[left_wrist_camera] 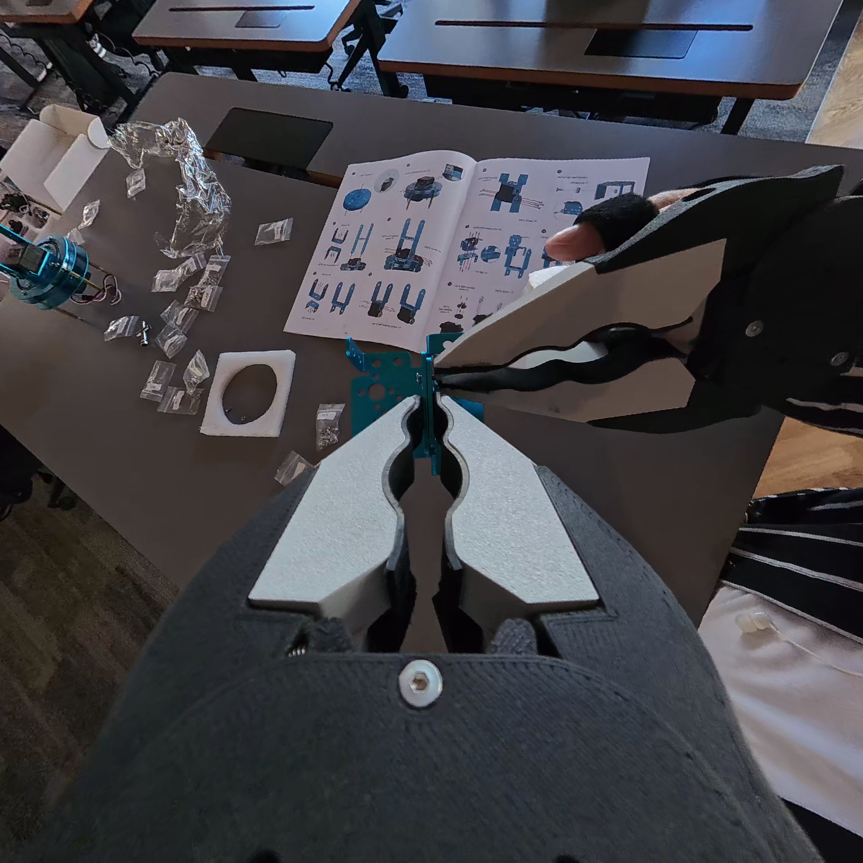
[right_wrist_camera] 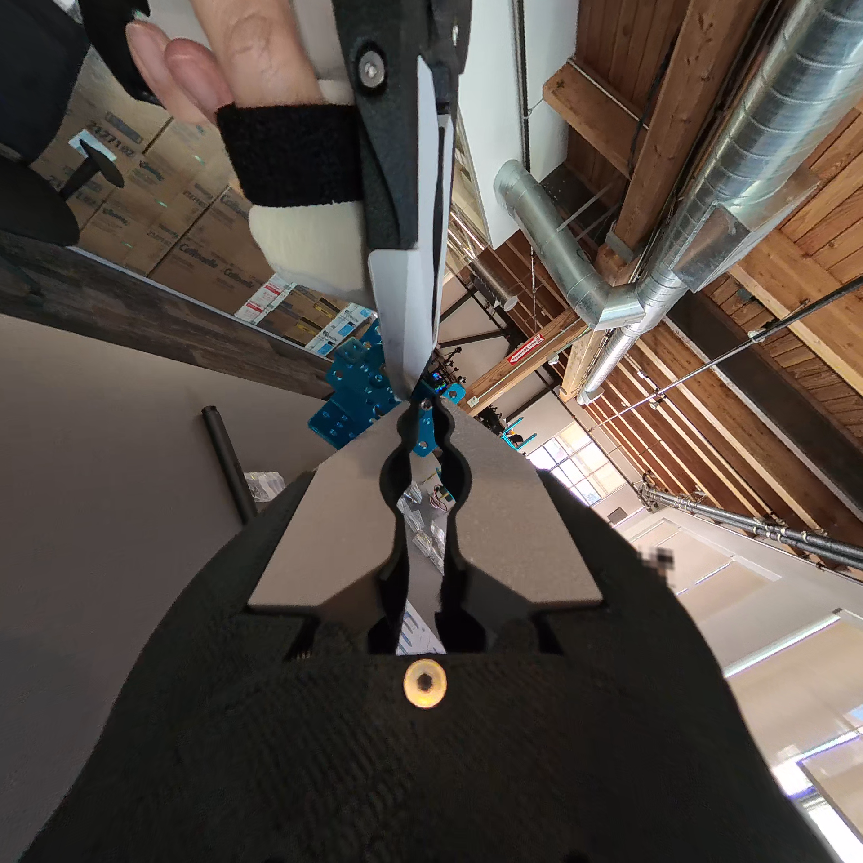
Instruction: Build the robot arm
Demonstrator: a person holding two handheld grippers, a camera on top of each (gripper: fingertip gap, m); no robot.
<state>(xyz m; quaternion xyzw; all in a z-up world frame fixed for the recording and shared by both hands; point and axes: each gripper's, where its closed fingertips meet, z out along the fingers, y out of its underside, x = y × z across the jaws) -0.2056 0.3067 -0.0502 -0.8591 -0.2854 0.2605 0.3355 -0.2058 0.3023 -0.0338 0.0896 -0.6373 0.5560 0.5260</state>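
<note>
Both claws pinch one blue metal bracket (left_wrist_camera: 392, 387) above the table's near edge (left_wrist_camera: 607, 490): left claw (left_wrist_camera: 428, 404) from below, right claw (left_wrist_camera: 436, 373) sideways.

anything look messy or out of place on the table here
Nothing looks damaged, but the left side is cluttered: crumpled clear wrap and many small parts bags lie scattered. The blue bracket is held above the table by both the left tool and right tool.
</note>
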